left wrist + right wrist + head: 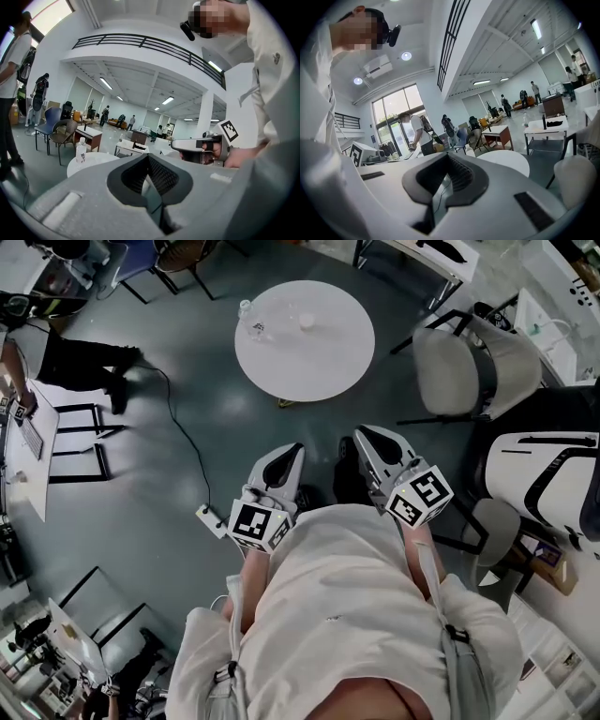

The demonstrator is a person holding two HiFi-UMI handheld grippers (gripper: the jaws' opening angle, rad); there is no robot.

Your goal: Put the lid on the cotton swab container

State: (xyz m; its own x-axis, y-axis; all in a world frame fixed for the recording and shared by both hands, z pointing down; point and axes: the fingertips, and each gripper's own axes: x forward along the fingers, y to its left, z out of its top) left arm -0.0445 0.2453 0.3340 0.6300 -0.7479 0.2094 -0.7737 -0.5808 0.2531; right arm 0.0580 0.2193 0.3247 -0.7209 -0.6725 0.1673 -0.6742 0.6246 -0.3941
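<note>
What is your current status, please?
Left claw shut, empty. Right claw shut, empty. Both short of the round table; items on it too small to identify. Cable on floor, left.

Bare floor [314, 432] fronts the round table [319, 352]; chair [459, 367] right.

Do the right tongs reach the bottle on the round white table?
Probably not. The right tongs are held close to the body, and the bottle sits on the round table well ahead across the floor. Nothing blocks the way; stepping closer should do.
</note>
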